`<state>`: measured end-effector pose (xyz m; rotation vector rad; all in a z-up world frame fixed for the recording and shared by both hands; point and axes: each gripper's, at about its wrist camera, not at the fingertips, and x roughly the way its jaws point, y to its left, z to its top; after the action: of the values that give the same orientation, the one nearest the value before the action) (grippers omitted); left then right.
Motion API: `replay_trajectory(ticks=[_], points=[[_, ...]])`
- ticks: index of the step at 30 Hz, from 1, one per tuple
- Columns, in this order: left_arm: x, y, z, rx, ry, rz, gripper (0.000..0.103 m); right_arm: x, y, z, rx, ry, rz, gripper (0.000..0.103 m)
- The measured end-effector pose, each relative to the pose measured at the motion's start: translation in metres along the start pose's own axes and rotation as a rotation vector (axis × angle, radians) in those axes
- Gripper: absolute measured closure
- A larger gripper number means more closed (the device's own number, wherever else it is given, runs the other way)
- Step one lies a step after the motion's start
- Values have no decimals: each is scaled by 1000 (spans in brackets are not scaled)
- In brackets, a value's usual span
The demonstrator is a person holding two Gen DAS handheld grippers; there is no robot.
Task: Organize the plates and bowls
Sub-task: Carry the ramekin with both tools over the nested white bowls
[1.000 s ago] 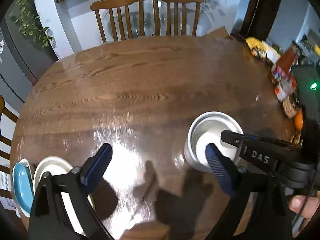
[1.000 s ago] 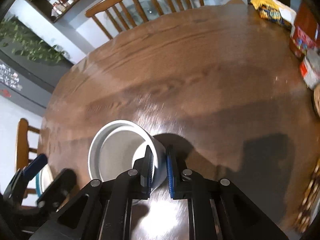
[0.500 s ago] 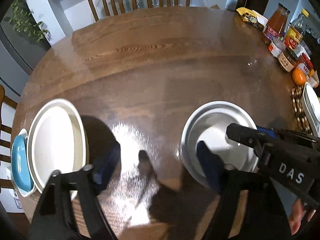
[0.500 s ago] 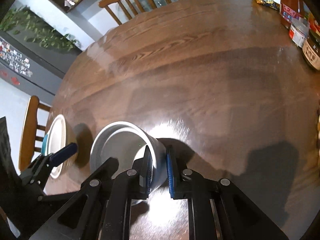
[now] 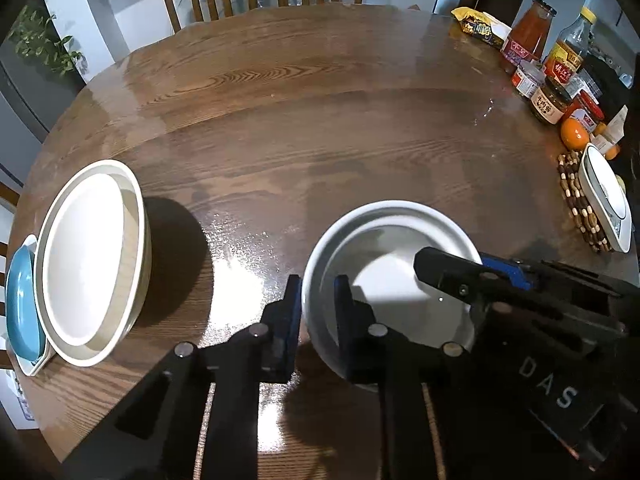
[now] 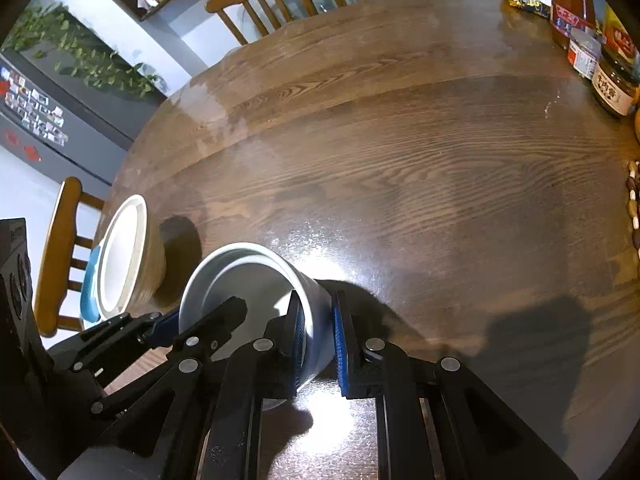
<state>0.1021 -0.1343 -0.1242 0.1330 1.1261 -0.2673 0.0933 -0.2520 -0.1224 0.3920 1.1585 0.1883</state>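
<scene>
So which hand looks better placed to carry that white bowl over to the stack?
Probably left. The left gripper has just been closing on the bowl's wall, on the side facing the stack. The right gripper also clamps the wall, but on the far side, so it would reach across.

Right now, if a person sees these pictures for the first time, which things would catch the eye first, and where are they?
First, the white bowl at the near middle of the wooden table, with both tongs on its rim: the left tongs have just been closing on its left wall, and the right tongs pinch its right wall. Next, the cream bowl by the left edge, then the jars and bottles far right.
</scene>
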Motion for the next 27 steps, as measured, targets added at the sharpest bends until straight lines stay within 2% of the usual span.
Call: replay_trajectory(ticks=[10, 27], points=[[-3, 0, -5, 0, -29, -6, 92, -4, 3, -12, 16, -49, -14, 89], [-5, 1, -6, 13, -34, -5, 92, -6, 6, -16, 34, -60, -17, 88]])
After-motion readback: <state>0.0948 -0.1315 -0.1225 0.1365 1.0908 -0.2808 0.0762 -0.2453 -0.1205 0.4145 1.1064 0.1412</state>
